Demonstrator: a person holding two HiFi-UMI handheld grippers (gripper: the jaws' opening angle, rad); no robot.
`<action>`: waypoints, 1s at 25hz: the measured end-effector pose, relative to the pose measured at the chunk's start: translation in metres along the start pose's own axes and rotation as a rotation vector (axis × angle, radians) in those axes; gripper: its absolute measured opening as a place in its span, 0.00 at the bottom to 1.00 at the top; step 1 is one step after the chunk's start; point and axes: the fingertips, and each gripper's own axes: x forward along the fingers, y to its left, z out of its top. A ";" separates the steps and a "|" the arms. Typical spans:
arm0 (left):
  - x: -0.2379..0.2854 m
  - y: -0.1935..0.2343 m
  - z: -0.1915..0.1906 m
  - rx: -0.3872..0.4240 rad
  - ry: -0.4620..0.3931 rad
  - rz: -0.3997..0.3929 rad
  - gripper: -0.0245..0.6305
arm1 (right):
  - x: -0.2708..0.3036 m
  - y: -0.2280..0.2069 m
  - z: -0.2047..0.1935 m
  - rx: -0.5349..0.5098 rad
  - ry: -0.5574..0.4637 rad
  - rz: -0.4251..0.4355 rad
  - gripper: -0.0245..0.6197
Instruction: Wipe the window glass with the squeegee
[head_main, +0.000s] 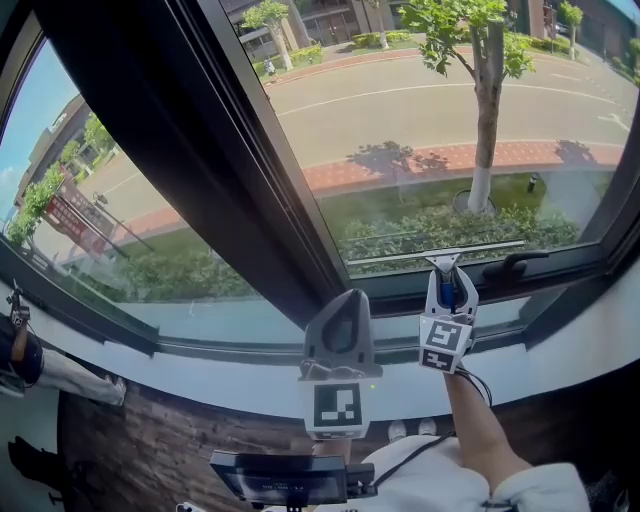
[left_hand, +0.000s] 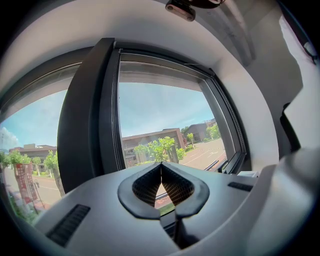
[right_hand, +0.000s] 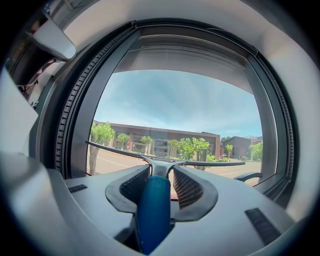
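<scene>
Right gripper (head_main: 446, 275) clenched the squeegee (head_main: 432, 252) handle. Blade ran left-right, low at the window glass (head_main: 420, 120). Left gripper (head_main: 338, 318) closed, empty.

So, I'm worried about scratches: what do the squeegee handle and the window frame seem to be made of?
Squeegee handle: probably plastic, going by its smooth blue surface and soft sheen. Window frame: dark, matte, straight-edged, likely painted metal, though the look leaves it open.

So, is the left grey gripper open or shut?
Shut: the left grey gripper has its black ribbed pads touching at the tips, nothing between them.
</scene>
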 end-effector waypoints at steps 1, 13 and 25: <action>0.000 0.000 -0.001 -0.002 0.003 -0.001 0.04 | 0.000 0.000 -0.001 -0.001 0.002 0.000 0.27; 0.006 0.006 -0.016 -0.003 -0.001 0.001 0.04 | 0.008 0.006 -0.027 0.008 0.035 -0.007 0.27; 0.011 0.004 -0.022 -0.029 -0.024 -0.004 0.04 | -0.010 -0.015 0.018 0.018 -0.100 -0.032 0.27</action>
